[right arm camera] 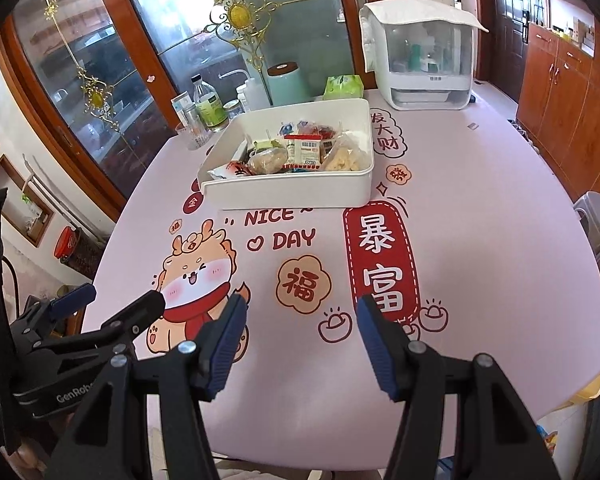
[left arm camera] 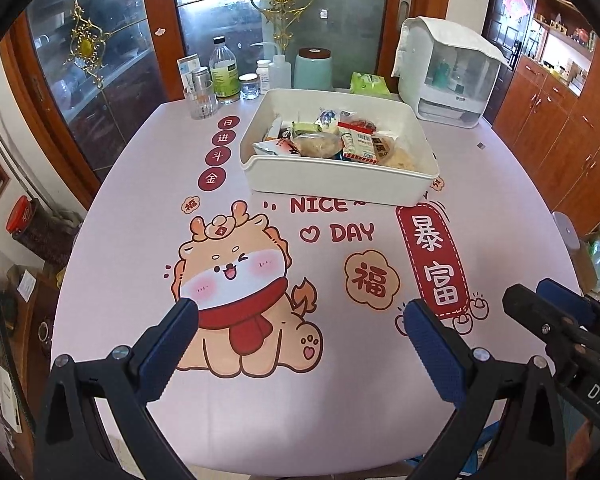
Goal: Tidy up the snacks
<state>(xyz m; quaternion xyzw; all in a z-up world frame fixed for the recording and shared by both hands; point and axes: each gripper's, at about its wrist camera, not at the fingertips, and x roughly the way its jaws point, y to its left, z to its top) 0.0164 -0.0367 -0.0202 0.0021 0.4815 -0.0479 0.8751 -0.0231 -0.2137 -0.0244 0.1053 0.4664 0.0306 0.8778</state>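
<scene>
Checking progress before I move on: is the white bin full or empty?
Partly full: the white bin holds a pile of snack packets below its rim.

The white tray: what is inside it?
The tray holds a pile of packaged snacks, some in clear wrappers. Whatever lies beneath the pile, and the tray floor, is covered.

Glossy white plastic bin (left arm camera: 336, 184) — matt tablecloth (left arm camera: 140, 240)
</scene>
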